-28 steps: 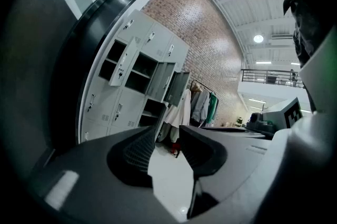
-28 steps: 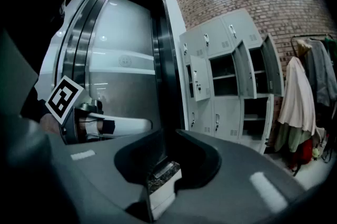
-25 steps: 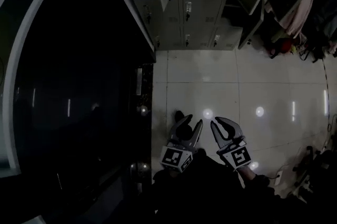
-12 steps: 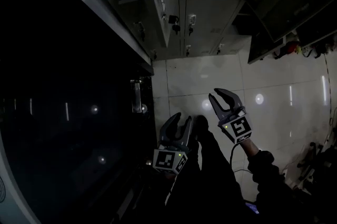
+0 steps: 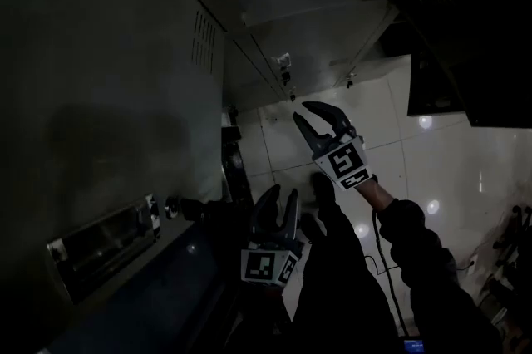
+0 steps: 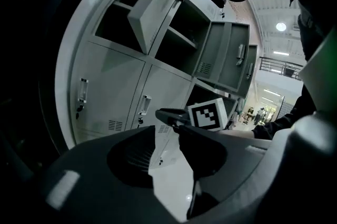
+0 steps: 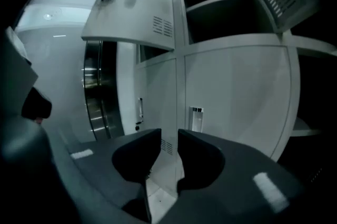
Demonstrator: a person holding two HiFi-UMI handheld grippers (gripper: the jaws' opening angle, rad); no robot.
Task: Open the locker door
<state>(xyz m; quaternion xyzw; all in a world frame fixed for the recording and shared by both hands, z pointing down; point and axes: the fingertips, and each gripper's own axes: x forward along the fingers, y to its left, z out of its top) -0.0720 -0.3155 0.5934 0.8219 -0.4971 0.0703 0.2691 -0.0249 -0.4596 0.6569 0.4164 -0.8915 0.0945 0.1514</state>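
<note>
Grey metal lockers [image 5: 274,20] stand ahead in dim light. A grey door panel [image 5: 100,95] with a vent and a lock plate [image 5: 150,215] fills the left of the head view. My right gripper [image 5: 301,111] is raised toward a small locker handle [image 5: 284,61]; its jaws are opening with nothing between them. In the right gripper view, that gripper [image 7: 168,160] faces a closed door [image 7: 237,97] with a handle [image 7: 196,119], about a hand's length off. My left gripper [image 5: 281,194] hangs lower, slightly open and empty.
Several locker doors stand swung out: one overhead [image 7: 131,7], others across the bank [image 6: 224,57]. A dark open door [image 5: 465,53] hangs at the right. White floor tiles [image 5: 440,169] lie below. A steel frame [image 7: 95,91] borders the lockers.
The head view has tilted up and closed in on the lockers. My right gripper has risen and reached forward toward them, its jaws wider. The left gripper stayed low.
</note>
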